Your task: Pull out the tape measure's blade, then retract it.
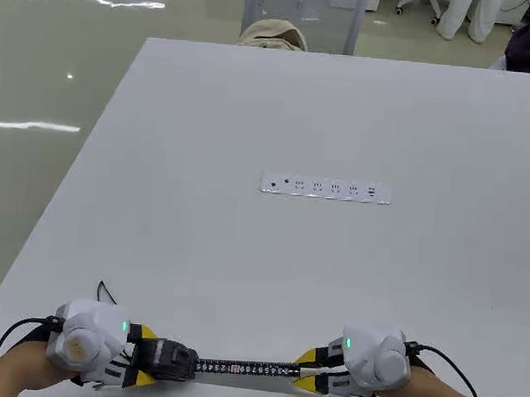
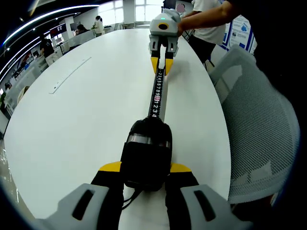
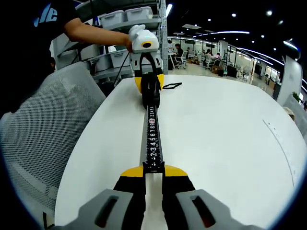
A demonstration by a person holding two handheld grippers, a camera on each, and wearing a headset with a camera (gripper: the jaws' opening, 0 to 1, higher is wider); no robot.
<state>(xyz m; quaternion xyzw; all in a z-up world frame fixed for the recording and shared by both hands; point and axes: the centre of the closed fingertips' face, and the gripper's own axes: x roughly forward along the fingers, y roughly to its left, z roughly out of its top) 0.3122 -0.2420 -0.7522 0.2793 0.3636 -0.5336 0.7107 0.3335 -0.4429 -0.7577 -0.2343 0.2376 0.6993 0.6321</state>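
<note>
1. The left gripper (image 2: 145,168) has its jaws closed on the case (image 2: 146,153), with one yellow pad against each side.
2. The right gripper (image 3: 153,173) has its jaws pinched shut on the free end of the blade (image 3: 152,136).
3. The blade runs straight and taut from the case to the right gripper, numbers up. It sits low over the table (image 1: 340,113), along its near edge. Whether it touches the top cannot be told.
4. In the head view the case sits at the left and the blade end at the right, with the grippers facing each other.
5. A power strip (image 1: 326,187) lies farther up the table, well apart from the work.
6. Progress, as a judgement:
   - The pull-out looks done or nearly so, with a short length of blade drawn.
   - The retraction is not yet done. It likely calls for bringing the right gripper back toward the case, letting the blade feed in under control, not snap.
</note>
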